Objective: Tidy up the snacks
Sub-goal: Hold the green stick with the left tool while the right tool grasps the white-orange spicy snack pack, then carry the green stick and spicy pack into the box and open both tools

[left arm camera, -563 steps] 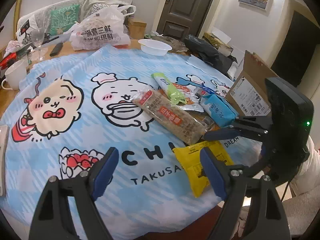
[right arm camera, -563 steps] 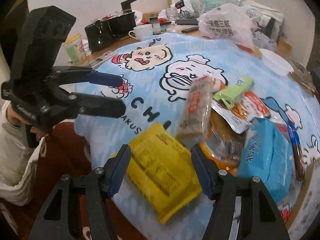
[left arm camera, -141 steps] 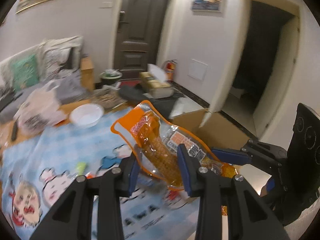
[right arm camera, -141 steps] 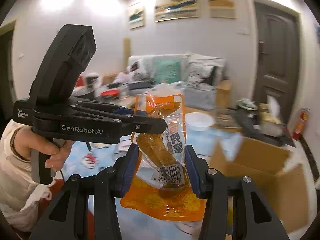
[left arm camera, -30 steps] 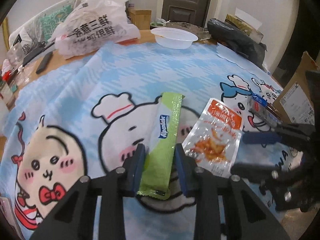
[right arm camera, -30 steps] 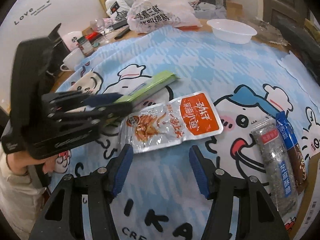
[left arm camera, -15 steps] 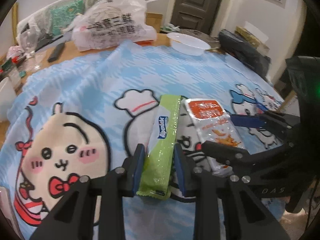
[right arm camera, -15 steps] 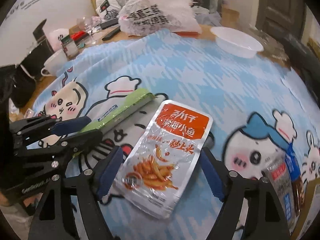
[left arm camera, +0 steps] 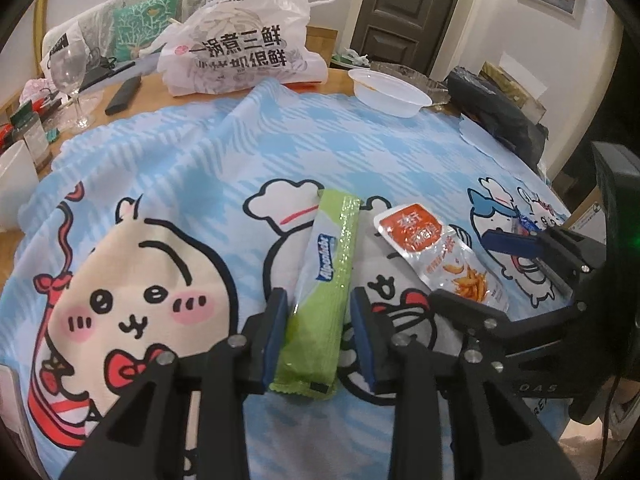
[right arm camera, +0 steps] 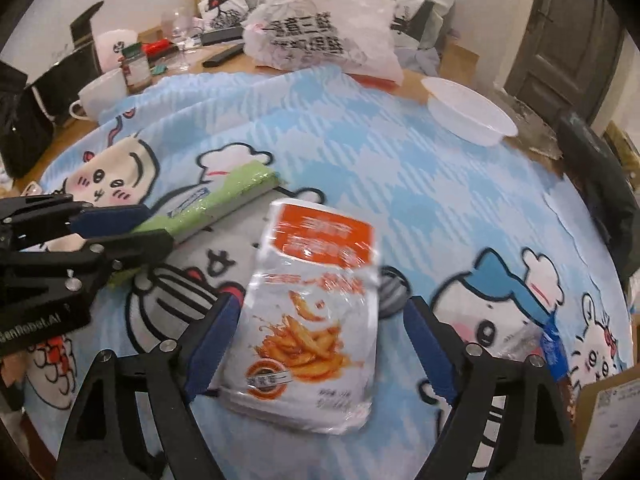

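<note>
Two grippers work side by side over a blue cartoon-print cloth [left arm camera: 192,160], and the green snack packet [left arm camera: 324,280] lying lengthwise on it serves as the marker for everything else. Far to the left of the packet, at the cloth's edge, stands a white mug [left arm camera: 12,176], with a wine glass [left arm camera: 72,76] behind it on the bare wood. Behind the packet and a little to its left sits a white plastic bag [left arm camera: 240,48] printed with dark characters.

The left gripper [left arm camera: 318,320] straddles the packet's near end. Its jaws have just been opening, and the blue pads [left arm camera: 276,332] stand just beside the wrapper's two long edges, loosened rather than pressing, with the packet flat on the cloth between them.

Just to the right of the packet lies a silver pouch with an orange top [right arm camera: 316,320], also flat on the cloth. The right gripper [right arm camera: 324,320] is set over its near half. Its jaws have just been opening too and are spread wide, with clear cloth showing between each pad and the pouch's sides.

Behind and right of the packet a white bowl [left arm camera: 390,96] rests near the cloth's far edge. Well to the right, more small snack wrappers [right arm camera: 554,348] lie near a cardboard box [right arm camera: 608,412].
</note>
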### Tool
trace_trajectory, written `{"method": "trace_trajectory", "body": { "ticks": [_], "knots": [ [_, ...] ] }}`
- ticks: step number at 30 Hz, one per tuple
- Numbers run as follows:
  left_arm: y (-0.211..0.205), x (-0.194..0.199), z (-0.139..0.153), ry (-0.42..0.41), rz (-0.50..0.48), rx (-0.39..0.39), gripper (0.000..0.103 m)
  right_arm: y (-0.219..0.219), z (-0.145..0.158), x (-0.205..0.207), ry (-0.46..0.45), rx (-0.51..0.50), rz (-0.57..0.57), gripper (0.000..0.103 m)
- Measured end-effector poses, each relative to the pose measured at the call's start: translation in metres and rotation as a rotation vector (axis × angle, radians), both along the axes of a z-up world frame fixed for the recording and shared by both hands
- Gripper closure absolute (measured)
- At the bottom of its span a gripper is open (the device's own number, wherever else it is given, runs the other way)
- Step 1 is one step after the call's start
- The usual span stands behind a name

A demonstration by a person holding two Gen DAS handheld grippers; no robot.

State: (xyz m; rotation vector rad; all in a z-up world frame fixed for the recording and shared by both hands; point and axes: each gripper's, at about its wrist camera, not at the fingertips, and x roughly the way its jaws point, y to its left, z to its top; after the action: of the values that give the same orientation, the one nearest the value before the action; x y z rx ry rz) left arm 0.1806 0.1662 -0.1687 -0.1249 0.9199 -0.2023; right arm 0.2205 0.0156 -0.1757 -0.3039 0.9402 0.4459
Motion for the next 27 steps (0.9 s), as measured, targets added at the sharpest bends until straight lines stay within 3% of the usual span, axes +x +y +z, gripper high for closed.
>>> {"method": "trace_trajectory", "body": {
  "ticks": [7, 10, 11, 13, 14, 27],
  "knots": [
    [-0.01, 0.011, 0.0, 0.003, -0.026, 0.022, 0.06, 0.0, -0.003, 0.005, 0.035, 0.062, 0.065, 0.024],
    [-0.017, 0.017, -0.001, -0.002, -0.014, 0.06, 0.06, 0.001, -0.001, 0.004, 0.016, 0.07, 0.075, 0.038],
    [-0.019, 0.018, -0.001, -0.002, -0.012, 0.08, 0.061, 0.002, 0.0, 0.003, 0.016, 0.061, 0.08, 0.038],
    [-0.025, 0.018, -0.002, -0.005, -0.013, 0.134, 0.074, 0.002, 0.001, 0.003, 0.019, 0.056, 0.077, 0.038],
    [-0.026, 0.017, -0.002, -0.007, -0.014, 0.149, 0.076, 0.001, 0.001, 0.002, 0.02, 0.055, 0.077, 0.038],
    [-0.036, -0.025, 0.02, -0.02, -0.033, 0.17, 0.079, -0.023, 0.024, -0.02, 0.018, 0.153, 0.069, 0.038]
  ]
}}
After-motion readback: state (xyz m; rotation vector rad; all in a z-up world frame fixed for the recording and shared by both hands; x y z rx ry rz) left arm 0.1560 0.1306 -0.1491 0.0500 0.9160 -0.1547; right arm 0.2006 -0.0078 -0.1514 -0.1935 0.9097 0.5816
